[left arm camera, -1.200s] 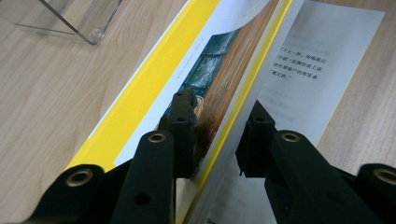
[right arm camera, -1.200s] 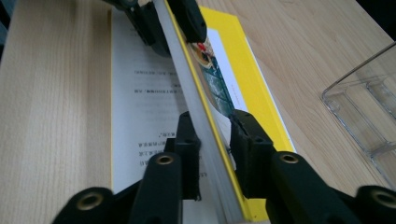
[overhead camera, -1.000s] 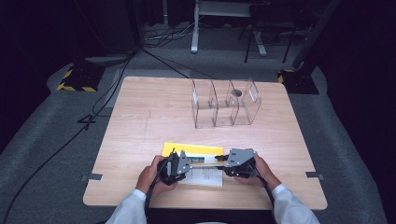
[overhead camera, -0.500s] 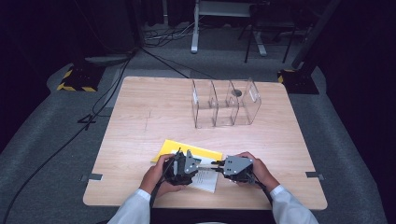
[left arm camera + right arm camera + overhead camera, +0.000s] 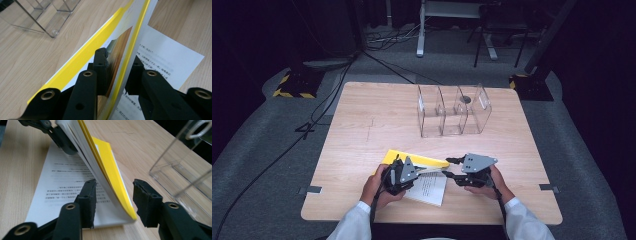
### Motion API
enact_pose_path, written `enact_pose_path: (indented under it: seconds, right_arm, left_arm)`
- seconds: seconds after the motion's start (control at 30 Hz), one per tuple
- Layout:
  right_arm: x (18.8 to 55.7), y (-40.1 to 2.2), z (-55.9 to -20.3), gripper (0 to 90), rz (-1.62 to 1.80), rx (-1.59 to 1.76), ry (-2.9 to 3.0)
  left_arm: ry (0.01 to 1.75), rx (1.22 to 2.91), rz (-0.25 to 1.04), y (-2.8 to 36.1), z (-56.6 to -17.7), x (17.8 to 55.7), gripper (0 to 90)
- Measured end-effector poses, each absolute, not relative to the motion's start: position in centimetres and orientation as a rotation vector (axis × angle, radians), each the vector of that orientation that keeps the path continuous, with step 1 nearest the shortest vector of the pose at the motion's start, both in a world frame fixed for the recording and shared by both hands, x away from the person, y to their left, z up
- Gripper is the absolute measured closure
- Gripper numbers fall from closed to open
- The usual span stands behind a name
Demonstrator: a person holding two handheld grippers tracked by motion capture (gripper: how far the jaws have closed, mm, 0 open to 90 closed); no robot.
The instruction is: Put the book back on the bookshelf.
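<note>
The thin yellow-covered booklet has tilted up, left tool clamping its cover, jaws just closing; right tool (jaws just opening) straddles the near corner without gripping; filing in the clear acrylic rack remains.

We wear white sleeves and carry two black grippers.
Our left gripper and right gripper bear grey three-cornered plates, brass-ringed pivots and black cables.

Yellow-covered booklet half-open, cover lifted, near table edge.
</note>
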State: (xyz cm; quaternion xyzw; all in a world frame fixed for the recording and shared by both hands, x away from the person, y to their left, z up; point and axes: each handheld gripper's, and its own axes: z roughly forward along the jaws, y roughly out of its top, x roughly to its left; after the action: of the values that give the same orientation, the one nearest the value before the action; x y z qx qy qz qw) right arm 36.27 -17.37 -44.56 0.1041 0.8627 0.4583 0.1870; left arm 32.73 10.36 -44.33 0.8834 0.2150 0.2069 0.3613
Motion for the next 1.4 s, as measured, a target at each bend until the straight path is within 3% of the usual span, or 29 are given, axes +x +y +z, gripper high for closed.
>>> enact_pose_path:
  seconds: [0.23, 0.5, 0.57, 1.17, 1.4]
  right_arm:
    - [38.3, -19.5, -46.1, 46.2, 1.251, 0.466, 2.477]
    - [39.2, -18.0, -48.7, 41.2, 1.193, 0.517, 2.557]
    - [39.2, -17.6, -48.7, 36.6, 1.251, 0.533, 2.551]
    - [38.7, -18.9, -42.6, 34.7, 1.531, 0.594, 2.258]
    - [38.5, -18.0, -40.9, 34.5, 1.500, 0.542, 2.232]
  left_arm:
    - [0.585, 2.182, 0.534, 12.2, -43.6, 32.7, 78.6]
    - [0.592, 2.136, 0.543, 13.0, -43.2, 32.7, 79.8]
    - [0.587, 2.138, 0.539, 12.7, -43.3, 32.7, 79.9]
    - [0.521, 1.962, 0.455, 9.8, -42.4, 33.3, 81.6]
    - [0.549, 1.893, 0.398, 11.2, -42.1, 33.1, 80.9]
